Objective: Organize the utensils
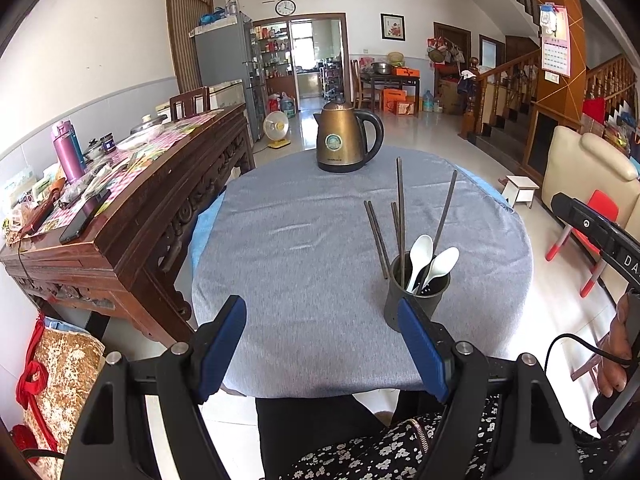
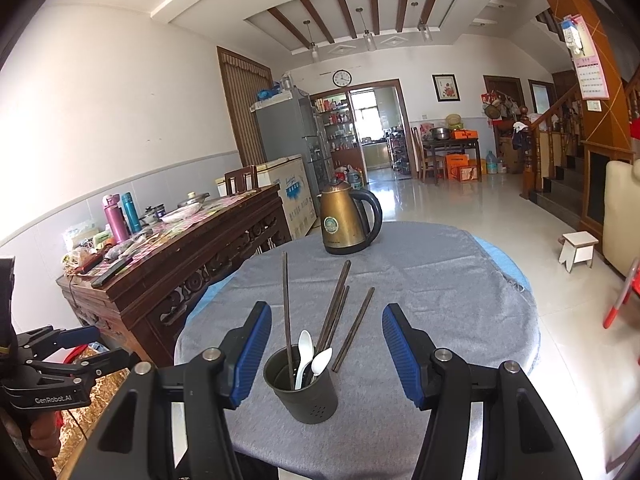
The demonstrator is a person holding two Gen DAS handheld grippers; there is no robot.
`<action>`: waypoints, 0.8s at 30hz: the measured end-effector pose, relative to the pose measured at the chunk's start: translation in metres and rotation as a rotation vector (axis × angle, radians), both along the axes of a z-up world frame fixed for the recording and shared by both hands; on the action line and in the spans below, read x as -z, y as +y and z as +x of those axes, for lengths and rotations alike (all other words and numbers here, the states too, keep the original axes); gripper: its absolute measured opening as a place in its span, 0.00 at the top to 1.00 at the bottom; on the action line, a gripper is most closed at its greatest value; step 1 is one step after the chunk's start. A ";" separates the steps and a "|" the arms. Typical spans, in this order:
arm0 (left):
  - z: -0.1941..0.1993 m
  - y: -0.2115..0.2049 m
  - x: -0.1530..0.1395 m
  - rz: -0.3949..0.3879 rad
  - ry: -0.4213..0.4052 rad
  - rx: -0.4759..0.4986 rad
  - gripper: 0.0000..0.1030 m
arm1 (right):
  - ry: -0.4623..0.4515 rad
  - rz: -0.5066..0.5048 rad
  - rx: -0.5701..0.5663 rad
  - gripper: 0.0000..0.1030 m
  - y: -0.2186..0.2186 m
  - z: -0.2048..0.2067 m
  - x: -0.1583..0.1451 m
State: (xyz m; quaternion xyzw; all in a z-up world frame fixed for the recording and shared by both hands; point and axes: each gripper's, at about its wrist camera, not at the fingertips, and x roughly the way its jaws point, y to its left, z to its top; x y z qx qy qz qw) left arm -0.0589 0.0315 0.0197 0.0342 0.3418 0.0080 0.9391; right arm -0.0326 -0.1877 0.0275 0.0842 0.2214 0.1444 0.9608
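holder (image 2: 301,388) standing at 6 o'clock on the worktop (image 2: 420,320), keeping spoons (image 2: 305,354) upright | chopsticks (image 2: 353,328) lying loose at 12, awaiting collection | left gripper (image 1: 322,350) and right gripper (image 2: 326,354) hovering, fingers apart, gripping nothing

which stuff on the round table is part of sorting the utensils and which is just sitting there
Part of the job:
- dark cylindrical utensil holder
- two white plastic spoons standing in it
- dark brown chopsticks, some in the holder, some on the cloth

Just lying about:
- bronze electric kettle
- grey tablecloth
- cluttered carved wooden sideboard
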 end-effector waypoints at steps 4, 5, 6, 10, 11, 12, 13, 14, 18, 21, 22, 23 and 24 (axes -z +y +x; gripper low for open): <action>0.000 0.002 0.001 -0.005 0.002 -0.006 0.24 | 0.012 0.009 -0.001 0.41 0.000 0.001 0.002; -0.001 0.003 0.001 -0.007 0.003 -0.008 0.24 | 0.013 0.010 -0.002 0.41 0.000 0.001 0.003; -0.001 0.004 0.002 -0.009 0.005 -0.011 0.24 | 0.015 0.011 -0.003 0.41 0.001 0.001 0.003; 0.000 0.007 0.005 -0.018 0.017 -0.020 0.24 | 0.026 0.011 -0.009 0.41 0.003 0.003 0.006; 0.000 0.008 0.005 -0.020 0.018 -0.022 0.24 | 0.027 0.012 -0.010 0.41 0.003 0.003 0.007; 0.000 0.009 0.006 -0.021 0.018 -0.023 0.24 | 0.028 0.013 -0.011 0.41 0.004 0.003 0.007; 0.000 0.009 0.006 -0.021 0.019 -0.024 0.24 | 0.029 0.013 -0.012 0.41 0.004 0.003 0.008; 0.000 0.009 0.006 -0.022 0.019 -0.025 0.24 | 0.030 0.014 -0.013 0.41 0.004 0.003 0.008; 0.000 0.010 0.007 -0.024 0.020 -0.027 0.24 | 0.032 0.018 -0.014 0.41 0.005 0.003 0.009; -0.001 0.010 0.008 -0.026 0.024 -0.030 0.24 | 0.042 0.026 -0.015 0.41 0.005 0.005 0.010; -0.001 0.011 0.008 -0.027 0.025 -0.031 0.24 | 0.047 0.030 -0.015 0.41 0.005 0.005 0.010; -0.001 0.011 0.009 -0.027 0.025 -0.033 0.24 | 0.050 0.033 -0.013 0.41 0.005 0.006 0.011; -0.001 0.012 0.009 -0.028 0.024 -0.035 0.24 | 0.050 0.035 -0.011 0.41 0.005 0.006 0.011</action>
